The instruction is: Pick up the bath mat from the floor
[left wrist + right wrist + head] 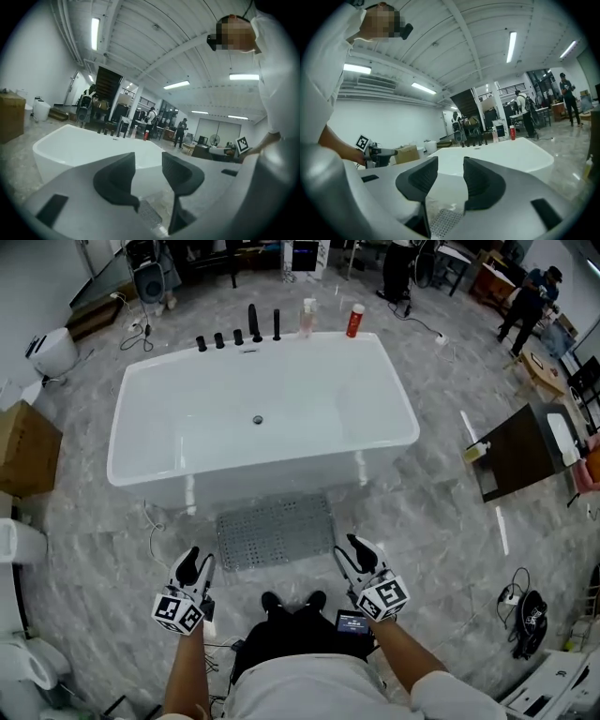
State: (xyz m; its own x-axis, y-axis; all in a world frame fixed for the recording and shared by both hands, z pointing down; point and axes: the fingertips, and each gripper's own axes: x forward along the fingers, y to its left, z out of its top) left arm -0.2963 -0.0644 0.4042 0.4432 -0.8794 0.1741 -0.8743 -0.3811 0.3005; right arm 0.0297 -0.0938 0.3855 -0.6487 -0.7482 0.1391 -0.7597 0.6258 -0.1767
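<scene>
A grey perforated bath mat (276,530) lies flat on the marble floor right in front of the white bathtub (150,432). My left gripper (195,565) hovers open near the mat's front left corner, nothing between its jaws. At the mat's front right corner my right gripper (358,554) is open and empty too. In the left gripper view the gripper (148,171) points almost level at the bathtub (75,150), with a bit of mat (149,213) low between the jaws. The right gripper view shows that gripper (451,177) open over the mat (445,221), bathtub (506,157) ahead.
Black taps (253,326), a clear bottle (308,318) and a red can (354,321) line the tub's far rim. A cardboard box (23,448) stands left, a toilet (19,652) lower left, a dark side table (521,448) right, cables (517,601) lower right. People stand far back.
</scene>
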